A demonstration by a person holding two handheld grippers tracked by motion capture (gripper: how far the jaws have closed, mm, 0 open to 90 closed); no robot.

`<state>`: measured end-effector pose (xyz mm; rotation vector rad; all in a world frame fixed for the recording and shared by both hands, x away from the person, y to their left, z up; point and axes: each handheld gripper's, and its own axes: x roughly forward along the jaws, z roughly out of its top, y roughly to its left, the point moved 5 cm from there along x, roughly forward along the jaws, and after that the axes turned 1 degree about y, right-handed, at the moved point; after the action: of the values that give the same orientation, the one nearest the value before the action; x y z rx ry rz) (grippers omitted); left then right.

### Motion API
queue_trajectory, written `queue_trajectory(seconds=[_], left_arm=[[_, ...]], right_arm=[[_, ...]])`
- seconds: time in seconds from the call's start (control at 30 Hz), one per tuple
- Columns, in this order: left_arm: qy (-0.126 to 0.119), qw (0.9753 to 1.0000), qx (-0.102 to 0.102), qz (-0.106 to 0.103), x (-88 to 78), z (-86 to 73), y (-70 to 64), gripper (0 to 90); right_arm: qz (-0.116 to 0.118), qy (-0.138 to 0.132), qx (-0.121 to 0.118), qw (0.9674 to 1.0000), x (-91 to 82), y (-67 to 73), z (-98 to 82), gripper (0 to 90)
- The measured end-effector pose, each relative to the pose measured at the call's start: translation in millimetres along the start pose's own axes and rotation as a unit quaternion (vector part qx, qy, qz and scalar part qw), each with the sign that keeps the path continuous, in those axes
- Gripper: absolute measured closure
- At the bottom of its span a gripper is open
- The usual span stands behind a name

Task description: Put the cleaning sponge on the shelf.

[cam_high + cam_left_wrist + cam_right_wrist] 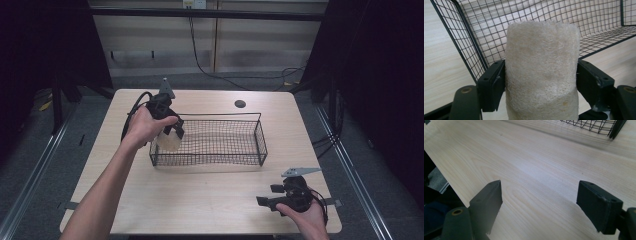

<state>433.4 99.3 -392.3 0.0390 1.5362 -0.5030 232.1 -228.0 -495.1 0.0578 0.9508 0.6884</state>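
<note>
A pale wooden table (pixel 210 195) carries a black wire basket (pixel 250 150) near its middle

The high view looks down on the whole bench (pixel 210 200); both gripper views sit close, sharing its basket (pixel 215 145), upper right in the right one.

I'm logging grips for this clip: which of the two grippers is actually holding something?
The left gripper: its jaws clamp a pale fibrous loofah cylinder at the black wire basket. The right gripper is open over bare table.
</note>
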Motion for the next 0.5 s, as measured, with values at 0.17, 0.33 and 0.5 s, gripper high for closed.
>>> queue_trajectory(seconds=[0.17, 0.33, 0.5], left_arm=[[0.000, 0.9999, -0.010, 0.005, 7.9, 3.4, 2.5, 27.8], [0.000, 0.9997, -0.021, 0.007, 16.1, 5.6, 5.9, 27.8], [-0.001, 0.9996, -0.027, 0.011, 24.8, 9.1, 11.3, 27.8]], right_arm=[[0.001, 0.001, 0.000, 1.0000, 0.6, 0.1, -0.4, 20.3], [0.002, 0.003, 0.001, 1.0000, 0.7, -0.2, -0.5, 20.3], [0.005, 0.002, 0.004, 1.0000, 0.8, -0.1, -0.6, 20.3]])
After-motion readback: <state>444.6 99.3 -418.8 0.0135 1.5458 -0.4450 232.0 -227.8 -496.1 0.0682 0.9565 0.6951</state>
